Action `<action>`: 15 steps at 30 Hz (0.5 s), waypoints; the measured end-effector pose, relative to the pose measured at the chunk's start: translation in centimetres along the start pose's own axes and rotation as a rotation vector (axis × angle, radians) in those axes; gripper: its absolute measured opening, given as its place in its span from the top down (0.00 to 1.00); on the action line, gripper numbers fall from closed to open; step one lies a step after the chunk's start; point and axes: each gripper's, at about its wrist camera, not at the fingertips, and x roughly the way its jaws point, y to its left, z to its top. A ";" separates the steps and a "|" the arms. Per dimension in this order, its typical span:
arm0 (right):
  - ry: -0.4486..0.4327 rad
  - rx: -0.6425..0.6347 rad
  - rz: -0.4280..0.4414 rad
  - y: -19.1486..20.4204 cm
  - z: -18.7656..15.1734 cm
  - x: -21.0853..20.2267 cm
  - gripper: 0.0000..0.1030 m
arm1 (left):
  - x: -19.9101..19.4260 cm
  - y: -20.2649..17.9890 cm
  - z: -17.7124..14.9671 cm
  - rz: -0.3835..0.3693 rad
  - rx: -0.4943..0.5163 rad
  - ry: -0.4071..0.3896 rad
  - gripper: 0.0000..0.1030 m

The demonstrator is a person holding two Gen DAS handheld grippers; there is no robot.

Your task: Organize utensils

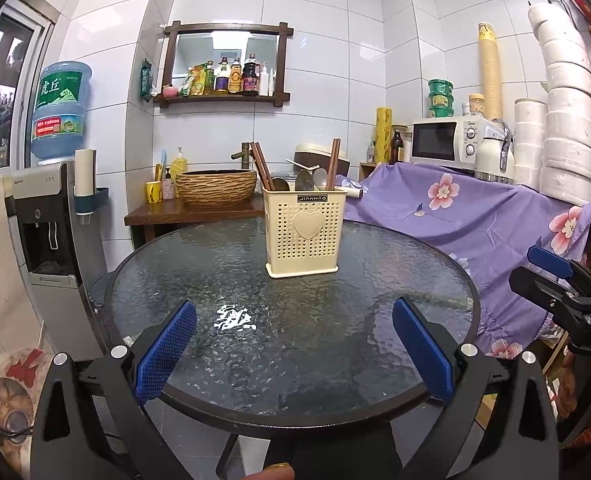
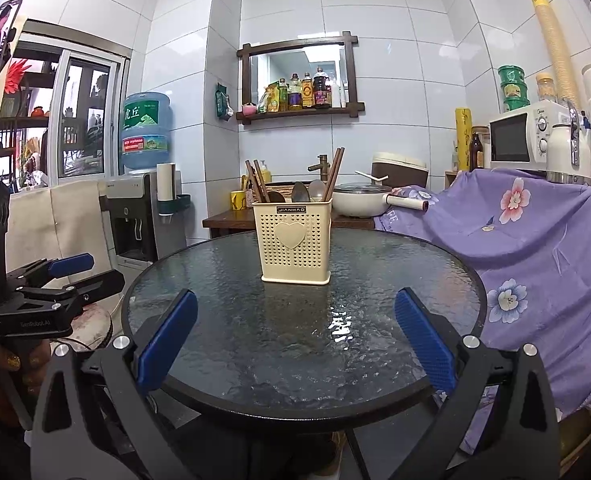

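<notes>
On the glass desk (image 1: pixel 295 360) a cream holder (image 1: pixel 302 232) stands upright, chopsticks (image 1: pixel 332 164) and spoons (image 1: pixel 304 180) inside; left gripper (image 1: pixel 293 354) and right gripper (image 2: pixel 295 350) jaws wide apart, empty.

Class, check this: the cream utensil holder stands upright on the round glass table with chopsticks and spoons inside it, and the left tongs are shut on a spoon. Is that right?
Not quite. The left tongs are open and hold nothing, as the left wrist view shows. The rest stands: the cream utensil holder is upright on the round glass table, with chopsticks and spoons inside it.
</notes>
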 end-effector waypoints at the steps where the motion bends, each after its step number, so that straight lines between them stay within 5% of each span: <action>1: 0.001 0.001 0.001 0.0 0.0 0.0 0.05 | 0.1 -0.1 0.0 0.002 -0.001 0.002 0.06; 15: 0.006 -0.003 0.005 0.3 -0.1 0.0 0.05 | 0.2 -0.1 0.0 0.002 -0.005 0.008 0.06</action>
